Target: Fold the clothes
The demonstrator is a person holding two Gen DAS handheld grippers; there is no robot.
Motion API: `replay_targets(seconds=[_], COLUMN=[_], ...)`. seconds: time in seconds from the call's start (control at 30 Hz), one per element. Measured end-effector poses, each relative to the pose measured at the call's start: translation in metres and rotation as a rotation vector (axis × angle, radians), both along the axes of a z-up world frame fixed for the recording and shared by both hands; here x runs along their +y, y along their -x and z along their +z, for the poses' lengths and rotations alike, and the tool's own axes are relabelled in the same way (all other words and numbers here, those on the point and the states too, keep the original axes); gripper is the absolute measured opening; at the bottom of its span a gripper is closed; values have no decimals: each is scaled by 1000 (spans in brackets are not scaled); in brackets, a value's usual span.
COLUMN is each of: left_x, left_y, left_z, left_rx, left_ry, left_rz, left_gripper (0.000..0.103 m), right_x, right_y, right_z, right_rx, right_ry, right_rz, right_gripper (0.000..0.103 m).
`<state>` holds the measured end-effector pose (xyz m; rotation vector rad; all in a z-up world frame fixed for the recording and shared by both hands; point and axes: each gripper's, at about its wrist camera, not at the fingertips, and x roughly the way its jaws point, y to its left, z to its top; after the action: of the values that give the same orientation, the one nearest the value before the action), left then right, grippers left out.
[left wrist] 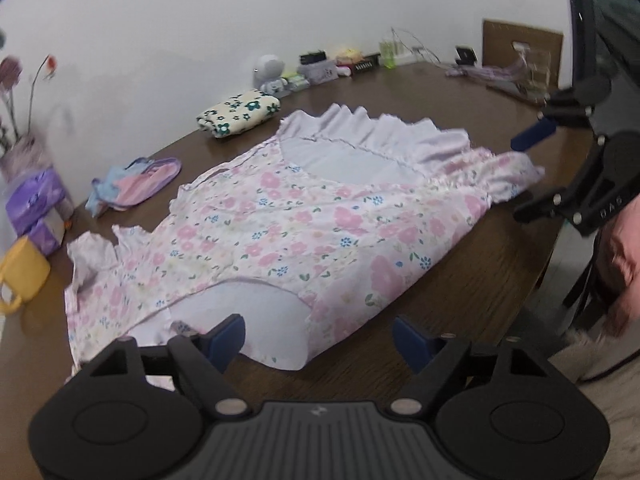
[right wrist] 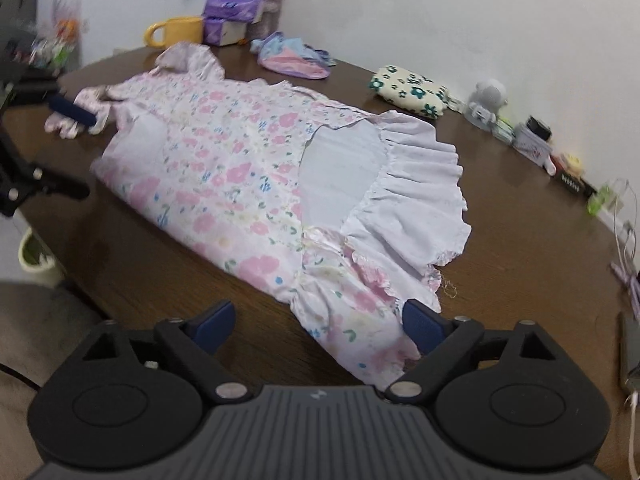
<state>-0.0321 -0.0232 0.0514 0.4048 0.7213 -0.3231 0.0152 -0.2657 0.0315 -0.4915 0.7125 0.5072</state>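
A floral dress (left wrist: 288, 224) lies on a brown table (left wrist: 460, 300). Both the left gripper (left wrist: 320, 340) and right gripper (right wrist: 320, 326) stand open, gripping nothing; motion blur smears the clutter along the wall

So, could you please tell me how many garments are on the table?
3: the floral dress spread centrally, a folded flower-print piece near the wall, and a crumpled pink-blue item beside it.

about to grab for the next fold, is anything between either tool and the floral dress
Nothing visible. The left tool sits open at one end of the floral dress, the right tool open at the other, only bare table around them.
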Motion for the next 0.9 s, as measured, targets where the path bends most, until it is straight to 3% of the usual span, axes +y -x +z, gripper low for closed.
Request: replay_targets(seconds=[0.17,0.3,0.53,0.73,0.9], left_x=[-6,-8,-5,-3,-5], left_y=[-4,-6,-5,-8,-7], left_z=[-3,-7,-10,-13,-13], left_rx=[21,39,53,54,28], left_ry=[-44,-87,-148,-163,-176], left_rz=[-34,-48,-56,-63,-89], left_gripper=[67,47,40,19,10], right_x=[-2,-9,-18,-20,-21], right_y=[-1,-3,-4,-5,-8], right_z=[-5,-6,-8,-8,-7], right_rx=[9,14,22,20,20], right_ry=[40,49,65,74,81], right_rz=[20,12,19,16,7], right_gripper=[70,57,47,42,25])
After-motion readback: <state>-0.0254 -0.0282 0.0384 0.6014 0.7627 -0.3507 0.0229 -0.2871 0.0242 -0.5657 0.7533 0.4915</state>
